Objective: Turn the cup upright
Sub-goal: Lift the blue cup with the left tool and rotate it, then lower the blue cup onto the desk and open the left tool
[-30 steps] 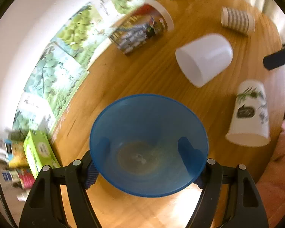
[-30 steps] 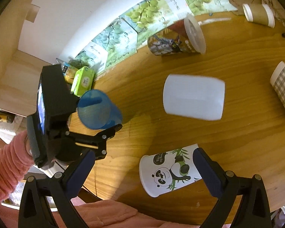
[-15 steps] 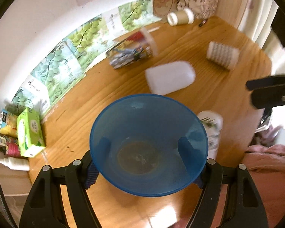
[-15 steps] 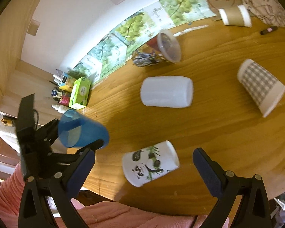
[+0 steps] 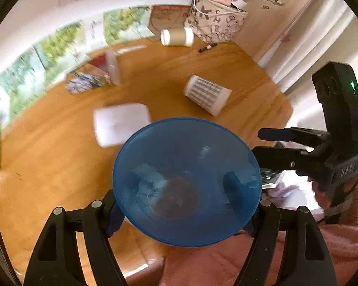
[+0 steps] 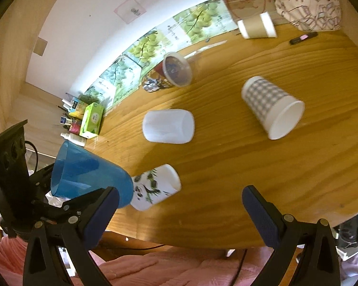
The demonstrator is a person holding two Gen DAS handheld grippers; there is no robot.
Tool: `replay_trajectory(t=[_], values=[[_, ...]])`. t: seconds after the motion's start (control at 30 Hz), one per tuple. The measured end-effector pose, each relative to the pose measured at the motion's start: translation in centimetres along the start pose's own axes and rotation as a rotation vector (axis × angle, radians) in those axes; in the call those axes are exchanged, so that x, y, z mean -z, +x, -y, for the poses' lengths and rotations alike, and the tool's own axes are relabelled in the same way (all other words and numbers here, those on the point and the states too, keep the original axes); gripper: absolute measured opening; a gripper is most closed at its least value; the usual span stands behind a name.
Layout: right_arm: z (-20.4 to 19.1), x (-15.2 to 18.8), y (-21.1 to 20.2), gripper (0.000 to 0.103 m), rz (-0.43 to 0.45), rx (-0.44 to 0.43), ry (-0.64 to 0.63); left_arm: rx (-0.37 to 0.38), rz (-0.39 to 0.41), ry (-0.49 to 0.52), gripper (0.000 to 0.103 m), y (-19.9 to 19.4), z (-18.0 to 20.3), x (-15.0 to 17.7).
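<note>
My left gripper (image 5: 186, 190) is shut on a blue plastic cup (image 5: 186, 181), its mouth facing the camera, held above the table's near edge. In the right wrist view the blue cup (image 6: 88, 174) is at the lower left, tilted, mouth up and to the left. My right gripper (image 6: 179, 205) is open and empty above the near edge of the table. It shows in the left wrist view (image 5: 288, 143) at the right.
On the wooden table (image 6: 250, 166) lie a panda cup (image 6: 155, 186), a white cup (image 6: 168, 126), a checked cup (image 6: 269, 104), a printed clear cup (image 6: 171, 74) and a brown cup (image 6: 255, 26), all on their sides. A fabric basket (image 6: 307, 7) stands at the back right.
My left gripper has lifted and turned with the blue cup, drawing back toward the near table edge. My right gripper has pulled back and up.
</note>
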State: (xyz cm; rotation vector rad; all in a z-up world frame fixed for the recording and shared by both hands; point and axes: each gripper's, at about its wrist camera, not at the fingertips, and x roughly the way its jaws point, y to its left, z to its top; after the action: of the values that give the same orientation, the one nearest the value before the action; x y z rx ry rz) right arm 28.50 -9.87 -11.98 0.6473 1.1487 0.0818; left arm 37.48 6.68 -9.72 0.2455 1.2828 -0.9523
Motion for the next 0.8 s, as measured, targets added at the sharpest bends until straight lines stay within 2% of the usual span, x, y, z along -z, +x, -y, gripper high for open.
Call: replay_trajectory(t=[0.23,0.43,0.6,0.8], values=[[2.5,1.1,-2.7,0.103,0.034,0.01,-0.036,0.089,-0.076,-0.104,0.079,3.3,1.8,0.1],[4.3,1.5,-4.2,0.103,0.049,0.002,-0.061,0.175,-0.171,-0.231,0.079,7.0,2.3,1.0],[5.9,1.8,-4.8,0.103,0.038,0.009,-0.064,0.139,-0.238,-0.272,0.079,9.9,2.9,2.0],[7.4,1.7,-5.4,0.103,0.034,0.018,-0.077,0.132,-0.255,-0.311,0.079,11.8,3.5,2.3]])
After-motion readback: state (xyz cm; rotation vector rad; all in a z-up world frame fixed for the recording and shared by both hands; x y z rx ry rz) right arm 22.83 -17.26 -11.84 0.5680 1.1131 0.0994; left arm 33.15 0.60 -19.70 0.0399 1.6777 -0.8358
